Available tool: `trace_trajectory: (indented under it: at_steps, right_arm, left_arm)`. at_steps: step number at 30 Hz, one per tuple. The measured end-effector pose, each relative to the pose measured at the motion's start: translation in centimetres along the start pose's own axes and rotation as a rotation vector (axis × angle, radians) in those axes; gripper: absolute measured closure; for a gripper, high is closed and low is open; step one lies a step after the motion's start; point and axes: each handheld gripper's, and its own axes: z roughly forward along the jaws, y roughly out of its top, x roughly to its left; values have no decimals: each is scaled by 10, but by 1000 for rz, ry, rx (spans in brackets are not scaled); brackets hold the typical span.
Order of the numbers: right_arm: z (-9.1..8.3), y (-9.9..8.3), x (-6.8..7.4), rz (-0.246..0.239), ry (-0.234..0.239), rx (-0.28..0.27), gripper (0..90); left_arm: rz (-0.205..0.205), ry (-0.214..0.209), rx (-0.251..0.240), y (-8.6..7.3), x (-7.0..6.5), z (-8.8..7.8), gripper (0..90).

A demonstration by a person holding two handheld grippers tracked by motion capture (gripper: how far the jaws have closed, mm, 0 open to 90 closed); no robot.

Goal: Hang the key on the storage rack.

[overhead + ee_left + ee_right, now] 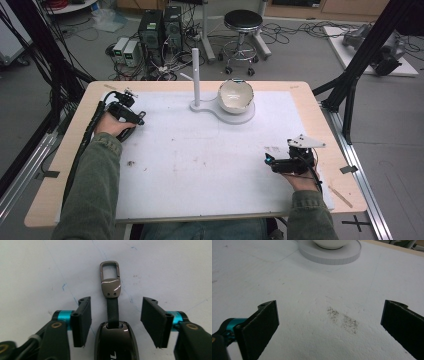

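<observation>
A glossy dark key fob [116, 345] lies on the white board between the jaws of my left gripper [117, 300], which is open. A black strap [112, 310] runs from the fob to a metal snap clip [110, 277] lying just past the fingertips. Neither pad touches the fob or the strap. In the high view my left gripper [127, 102] sits at the board's far left corner. My right gripper [270, 160] rests at the near right and points left. It is open [331, 307] over bare board with nothing between its pads.
A white bowl [235, 94] sits tilted on a round white base [240, 118] at the back centre. A thin white post [195, 75] rises beside it. The white board [210, 165] covers a wooden table [310, 107]. A dark smudge [343, 320] marks the board ahead of my right gripper.
</observation>
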Motion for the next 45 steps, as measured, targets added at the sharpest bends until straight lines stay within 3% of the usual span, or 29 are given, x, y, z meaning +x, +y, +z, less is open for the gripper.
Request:
trace_trajectory:
  at_steps: [5,11,12,15,16,22,26,30,37,40,42,45]
  right_arm:
    - [1,0,0,-7,-1,0,6]
    - [2,0,0,-6,1,3,6]
    - [2,0,0,-5,1,2,6]
    - [2,0,-1,-7,-1,-1,6]
    - [2,0,-1,-5,-3,-1,6]
    - [1,0,-2,1,-5,-4,6]
    - [1,0,-2,2,-6,-3,6]
    - [1,0,-2,3,-4,-3,6]
    - [2,1,-2,1,-1,-2,6]
    - [2,2,-2,-3,0,-11,6]
    - [2,2,-2,-3,0,-12,6]
    - [3,2,-2,-11,3,-6,6]
  left_arm:
    - [1,-8,27,-1,0,6,513]
    - [22,-11,19,-1,-1,6,567]
    - [21,-23,17,-1,-2,5,624]
    - [23,-33,10,-1,-3,5,680]
    - [19,-31,9,0,-3,4,807]
    - [46,-24,8,-1,-4,3,844]
    - [24,-22,12,0,-3,2,848]
    - [54,-39,19,0,-5,-3,850]
    - [75,-58,1,0,-3,-22,849]
    - [63,-77,8,0,-2,-30,848]
    - [71,-60,7,1,-3,-37,847]
    - [55,-74,-9,1,0,-47,847]
